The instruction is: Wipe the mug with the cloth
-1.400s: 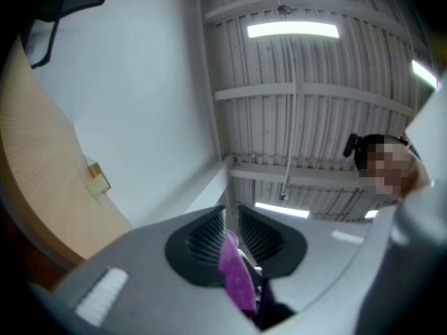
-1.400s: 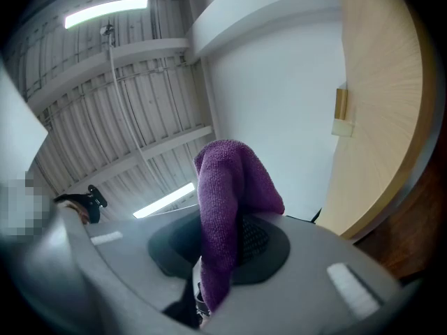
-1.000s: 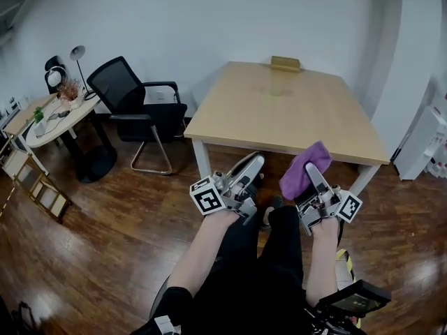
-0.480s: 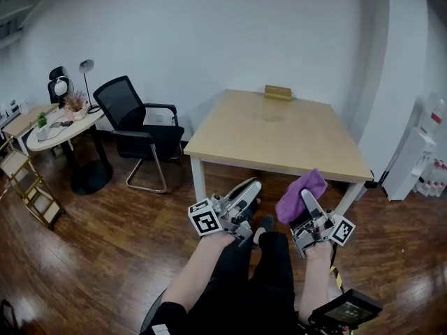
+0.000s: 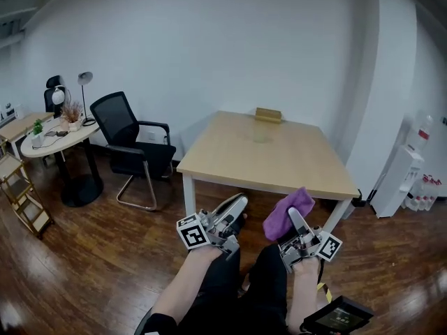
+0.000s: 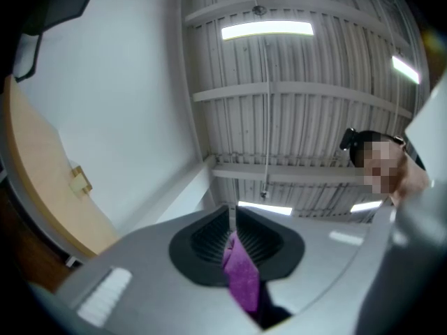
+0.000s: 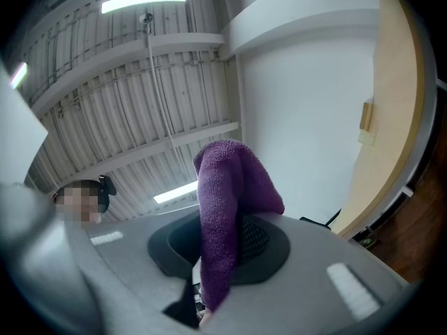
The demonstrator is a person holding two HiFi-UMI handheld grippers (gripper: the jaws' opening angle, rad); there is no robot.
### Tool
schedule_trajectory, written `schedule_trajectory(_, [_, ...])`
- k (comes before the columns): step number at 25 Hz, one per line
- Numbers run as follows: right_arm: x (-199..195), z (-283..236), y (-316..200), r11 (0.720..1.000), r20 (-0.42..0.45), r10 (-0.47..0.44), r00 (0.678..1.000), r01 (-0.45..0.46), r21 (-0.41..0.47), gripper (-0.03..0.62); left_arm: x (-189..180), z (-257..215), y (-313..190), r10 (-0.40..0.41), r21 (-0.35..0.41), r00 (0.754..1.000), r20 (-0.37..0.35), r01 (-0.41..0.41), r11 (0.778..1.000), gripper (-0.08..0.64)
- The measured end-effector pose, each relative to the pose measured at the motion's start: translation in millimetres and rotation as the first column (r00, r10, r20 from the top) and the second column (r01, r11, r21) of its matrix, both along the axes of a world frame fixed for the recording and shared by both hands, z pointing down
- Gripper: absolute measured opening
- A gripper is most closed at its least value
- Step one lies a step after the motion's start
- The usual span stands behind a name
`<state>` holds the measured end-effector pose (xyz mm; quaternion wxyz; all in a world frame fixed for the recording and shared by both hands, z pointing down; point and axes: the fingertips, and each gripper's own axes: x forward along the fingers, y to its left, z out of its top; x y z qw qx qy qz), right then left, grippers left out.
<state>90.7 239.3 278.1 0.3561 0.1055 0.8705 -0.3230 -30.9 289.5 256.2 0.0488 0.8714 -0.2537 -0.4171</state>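
In the head view, the left gripper [image 5: 236, 202] and right gripper [image 5: 294, 215] are raised side by side above the person's legs, short of the table [image 5: 265, 155]. The cloth [image 5: 283, 212] bunches over the right one's tips. In the left gripper view, the jaws have just been closing and stand nearly together on a purple strip [image 6: 242, 274]. In the right gripper view, the jaws pinch the cloth, which folds over them.

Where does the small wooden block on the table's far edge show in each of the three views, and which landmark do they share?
Head view: the wooden block sits upper middle, on the far edge of the table.
Left gripper view: the block is at the far left, at mid height.
Right gripper view: it is at the far right, above mid height.
Shared landmark: the light wooden table under it.
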Motion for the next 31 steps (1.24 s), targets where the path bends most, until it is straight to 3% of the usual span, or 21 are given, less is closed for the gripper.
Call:
schedule_trajectory(12, [26,13,4,0.996,0.012,0.082,0.997,-0.083,0.042,0.058,7,4,5,0.026,0.013,0.999,-0.024,-0.026,1.0,0.023])
schedule_trajectory(31, [38,10,6,0.996,0.043,0.084,0.995,-0.086,0.031,0.058,24,5,3,0.036,-0.009,0.999,0.014,-0.036,0.999,0.018])
